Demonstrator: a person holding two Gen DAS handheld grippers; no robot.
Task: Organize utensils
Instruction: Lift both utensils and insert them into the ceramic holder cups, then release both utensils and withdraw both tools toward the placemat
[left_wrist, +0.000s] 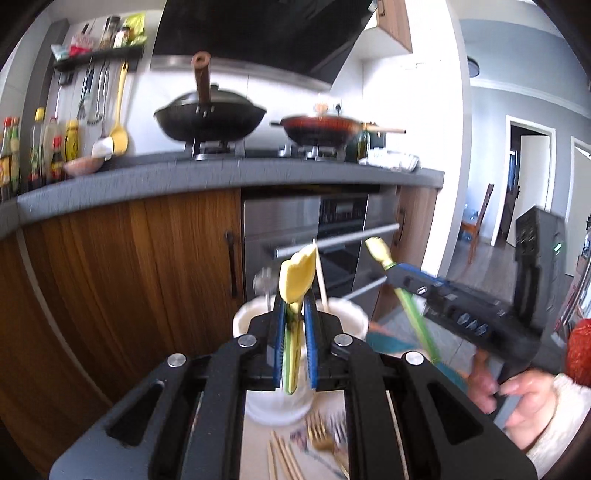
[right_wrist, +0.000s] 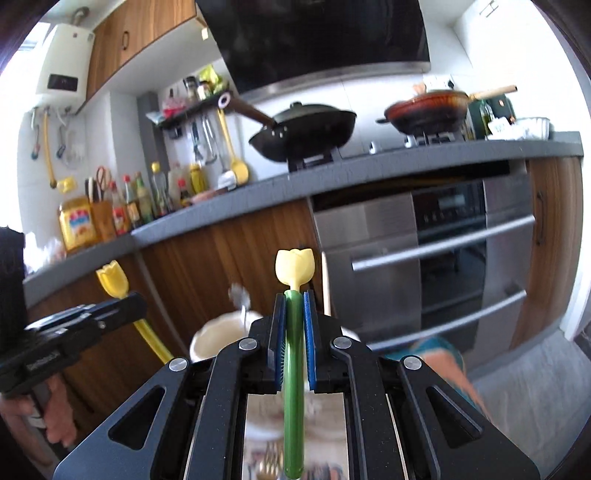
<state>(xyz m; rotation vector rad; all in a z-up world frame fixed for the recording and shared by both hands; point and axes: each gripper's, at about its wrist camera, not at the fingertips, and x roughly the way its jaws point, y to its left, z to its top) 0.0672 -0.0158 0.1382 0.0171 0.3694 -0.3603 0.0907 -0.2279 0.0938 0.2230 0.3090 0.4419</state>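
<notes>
A: Kitchen, small table (left_wrist: 258, 435) facing a wood-fronted counter (left_wrist: 229, 173). Itemise, nearest first.

B: Left gripper (left_wrist: 295, 306): jaws closed on a yellow-handled tulip-topped utensil (left_wrist: 296, 282), held upright, tulip end up. Right gripper (right_wrist: 294, 306): jaws likewise clamped on a green-handled tulip-topped utensil (right_wrist: 293, 369), upright, its lower end hanging well below the pads.

A: Beneath them?

B: Loose wooden chopsticks (left_wrist: 284, 458) and gold forks (left_wrist: 321, 432) on the table, blurred.

A: Next out?

B: White utensil holder (left_wrist: 354, 314), just beyond both grippers, already containing one chopstick (left_wrist: 320, 280) and a metal-handled piece I cannot identify.

A: Far field?

B: Stainless oven (right_wrist: 443, 258); above it, lidded black wok (right_wrist: 306, 129) and red pan (right_wrist: 424, 109) on the hob.

A: Handling note?

B: Judged step: dropping both into the holder. Advise one at a time, so the grippers don't crowd the rim; centre the low end over the opening, lower until inside, then release.
</notes>
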